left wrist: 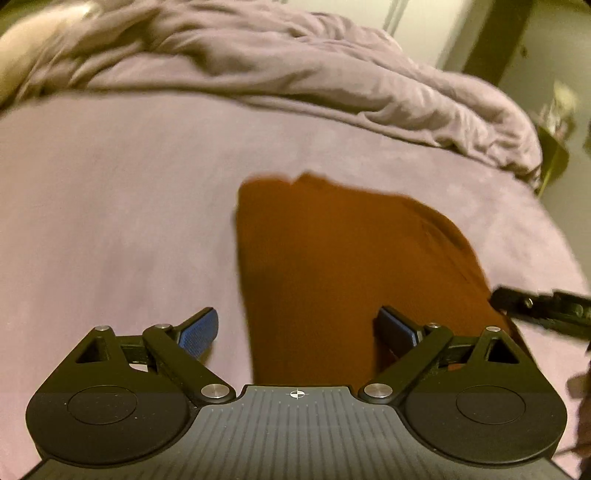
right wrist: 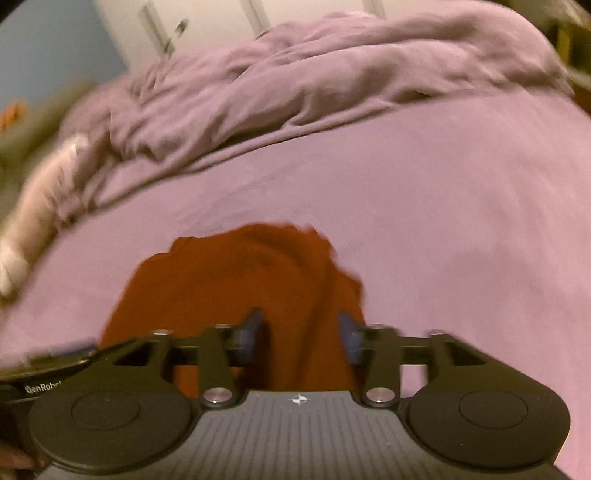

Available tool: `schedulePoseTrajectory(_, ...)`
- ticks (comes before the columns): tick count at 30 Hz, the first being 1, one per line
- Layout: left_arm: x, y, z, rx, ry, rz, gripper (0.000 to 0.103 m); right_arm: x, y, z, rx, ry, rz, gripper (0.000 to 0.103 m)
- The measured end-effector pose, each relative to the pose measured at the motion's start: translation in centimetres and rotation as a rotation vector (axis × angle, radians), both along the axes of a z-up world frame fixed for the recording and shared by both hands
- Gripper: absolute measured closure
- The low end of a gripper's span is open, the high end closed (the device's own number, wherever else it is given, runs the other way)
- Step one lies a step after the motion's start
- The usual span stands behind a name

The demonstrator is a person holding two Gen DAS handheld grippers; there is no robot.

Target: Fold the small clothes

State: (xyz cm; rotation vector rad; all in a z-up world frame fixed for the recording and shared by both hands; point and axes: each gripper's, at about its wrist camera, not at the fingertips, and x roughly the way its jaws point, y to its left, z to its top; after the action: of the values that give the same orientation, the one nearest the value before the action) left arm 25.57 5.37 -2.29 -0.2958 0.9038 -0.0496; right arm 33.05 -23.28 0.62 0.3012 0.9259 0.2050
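The rust-orange garment (left wrist: 332,258) lies on the mauve bedsheet (left wrist: 110,203), seemingly folded into a narrow panel but not yet compact; the left gripper (left wrist: 298,328) and right gripper (right wrist: 301,332) hover spread apart, grasping nothing; folding looks partway done.

one rust garment (left wrist: 332,266), two hand-held grippers (left wrist: 297,332), one duvet (left wrist: 258,62)

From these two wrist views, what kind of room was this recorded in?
Most likely a bedroom: a rust-orange garment lies on a bed's mauve sheet, a rumpled mauve duvet is bunched behind it, and pale doors stand beyond.
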Motion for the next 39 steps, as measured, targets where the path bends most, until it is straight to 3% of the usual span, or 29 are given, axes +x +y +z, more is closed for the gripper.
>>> schedulePoseTrajectory(3, -5.0, 0.3, -0.2, -0.098, 0.014, 0.026, 0.006, -5.8, -3.1, -0.3, 0.142, 0.028, -0.073, 0.048)
schedulePoseTrajectory(6, -7.6, -0.2, -0.5, -0.115, 0.055, 0.014, 0.006, -9.0, -4.9, -1.0, 0.257, 0.073, -0.13, 0.048)
schedulePoseTrajectory(13, -7.0, -2.8, -1.3, 0.069, 0.049, -0.013, 0.011, -9.4, -4.5, -1.6, 0.433, 0.116, -0.178, 0.051)
schedulePoseTrajectory(16, -6.3, -2.8, -1.5, 0.084, 0.058, 0.011, 0.011, -8.6, -4.0, -2.5, 0.485, 0.154, -0.213, 0.066)
schedulePoseTrajectory(22, -6.3, -3.5, -1.7, 0.118, 0.057, 0.006, 0.011, -6.8, -2.9, -3.8, 0.477, 0.185, -0.228, 0.075)
schedulePoseTrajectory(24, -6.4, -3.3, -1.8, 0.119, 0.052, 0.008, 0.012, -6.5, -2.7, -3.9, 0.469, 0.186, -0.227, 0.083)
schedulePoseTrajectory(27, -6.6, -2.6, -1.7, 0.095, 0.045, 0.033, 0.019, -7.1, -2.3, -2.2, 0.403, 0.091, -0.198, 0.087)
schedulePoseTrajectory(30, -6.8, -1.7, -1.7, 0.06, 0.042, 0.054, 0.022, -8.1, -2.7, -0.7, 0.4, -0.022, -0.179, 0.088)
schedulePoseTrajectory(35, -7.3, -1.1, -1.6, 0.045, 0.042, 0.035, 0.022, -8.0, -3.5, -3.2, 0.23, 0.034, -0.191, 0.086)
schedulePoseTrajectory(39, -7.8, -0.4, -0.8, 0.022, 0.05, 0.045, 0.022, -8.9, -3.7, -1.6, 0.174, 0.002, -0.183, 0.077)
